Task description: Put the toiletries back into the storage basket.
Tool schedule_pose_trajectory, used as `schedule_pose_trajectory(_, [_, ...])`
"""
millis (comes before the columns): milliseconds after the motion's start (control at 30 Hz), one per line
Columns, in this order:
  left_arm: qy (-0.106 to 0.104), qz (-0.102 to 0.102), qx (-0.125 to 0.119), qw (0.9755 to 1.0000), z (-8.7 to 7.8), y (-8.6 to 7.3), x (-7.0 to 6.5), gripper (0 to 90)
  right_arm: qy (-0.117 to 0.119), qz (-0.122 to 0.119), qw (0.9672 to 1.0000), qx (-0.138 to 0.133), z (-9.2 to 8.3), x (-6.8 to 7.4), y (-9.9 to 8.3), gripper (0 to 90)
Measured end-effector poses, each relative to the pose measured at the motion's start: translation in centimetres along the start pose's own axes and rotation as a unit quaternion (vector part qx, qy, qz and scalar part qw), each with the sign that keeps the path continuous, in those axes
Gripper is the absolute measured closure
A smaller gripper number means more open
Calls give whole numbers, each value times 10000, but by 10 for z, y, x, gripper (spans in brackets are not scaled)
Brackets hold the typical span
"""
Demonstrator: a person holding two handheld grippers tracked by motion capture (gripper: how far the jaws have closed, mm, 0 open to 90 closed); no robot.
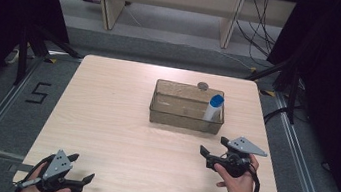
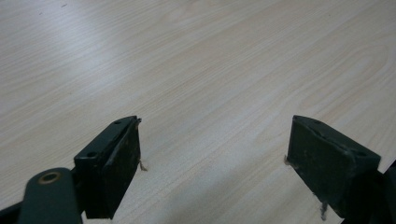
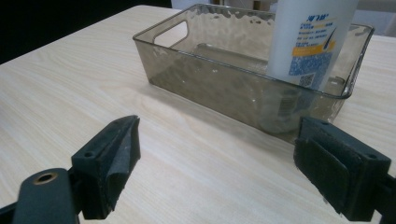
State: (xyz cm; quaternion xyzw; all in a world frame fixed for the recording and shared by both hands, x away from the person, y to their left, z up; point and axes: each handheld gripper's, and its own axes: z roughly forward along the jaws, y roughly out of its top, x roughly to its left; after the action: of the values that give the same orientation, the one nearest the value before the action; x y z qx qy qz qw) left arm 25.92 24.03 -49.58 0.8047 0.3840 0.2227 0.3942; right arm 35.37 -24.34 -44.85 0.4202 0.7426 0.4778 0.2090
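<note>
A clear smoky-grey plastic bin (image 1: 182, 120) sits on the far right part of the table. A white bottle (image 1: 213, 108) with a blue cap stands upright in the bin's right end. In the right gripper view the bin (image 3: 210, 88) and the bottle (image 3: 308, 42), with its blue and yellow label, lie just ahead. My right gripper (image 1: 213, 145) (image 3: 217, 122) is open and holds nothing, a short way in front of the bin's right end. My left gripper (image 1: 83, 167) (image 2: 215, 123) is open over bare wood at the table's near left edge.
A small grey round object (image 1: 203, 86) lies on the table (image 1: 105, 117) just behind the bin. Light wood tabletop stretches across the left and middle. Black stands and floor cables surround the table, with table legs farther back.
</note>
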Motion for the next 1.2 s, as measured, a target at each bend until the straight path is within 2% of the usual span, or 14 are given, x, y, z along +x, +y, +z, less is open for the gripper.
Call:
schedule_pose_trajectory(33, [9, -33, -17, 10000, 0, 0, 0, 170, 61, 211, 9998, -24, 1, 3, -2, 158])
schedule_pose_trajectory(67, [-33, -81, -60, 9999, 1, 0, -1, 170, 18, 23, 10000, -62, 0, 1, -2, 159])
schedule_pose_trajectory(200, [1, 10, 3, 10000, 0, 0, 0, 170, 86, 14, 10000, -21, -1, 4, -4, 159])
schedule_pose_trajectory(233, [-44, -146, -126, 9998, 1, 0, -2, 170, 48, -80, 9999, -47, -1, 3, -4, 159])
schedule_pose_trajectory(300, [-36, -133, -127, 9998, 1, 0, -2, 170, 128, 147, 9998, 7, -2, 7, -5, 160])
schedule_pose_trajectory(400, [-53, -149, -134, 9998, 1, 0, -2, 170, 115, -26, 9999, 22, -4, 6, -6, 160])
schedule_pose_trajectory(533, [-49, -116, -104, 9999, 1, 0, -2, 170, 130, 101, 9999, -20, -4, 9, -10, 161])
schedule_pose_trajectory(567, [-9, 38, 17, 10000, 0, 0, 1, 170, 96, -49, 9999, 16, -5, 7, -10, 160])
schedule_pose_trajectory(700, [-6, -15, -4, 10000, 0, 0, 0, 169, 149, 77, 9998, 132, -6, 10, -14, 161])
schedule_pose_trajectory(733, [-40, -47, -47, 10000, 0, 0, -1, 169, 116, -107, 9998, 90, -6, 7, -15, 161])
schedule_pose_trajectory(767, [-24, 9, -12, 10000, 0, 0, 0, 169, 120, 48, 9999, 89, -6, 10, -16, 161])
schedule_pose_trajectory(933, [-40, -35, -33, 10000, 1, 0, -1, 169, 95, -129, 9999, 13, -9, 10, -19, 159])
schedule_pose_trajectory(1000, [-55, -147, -134, 9998, 1, 0, -2, 169, 226, 130, 9996, 115, -11, 12, -21, 158])
schedule_pose_trajectory(1200, [-51, -93, -89, 9999, 0, 0, -1, 169, 209, 51, 9997, 63, -14, 10, -26, 158])
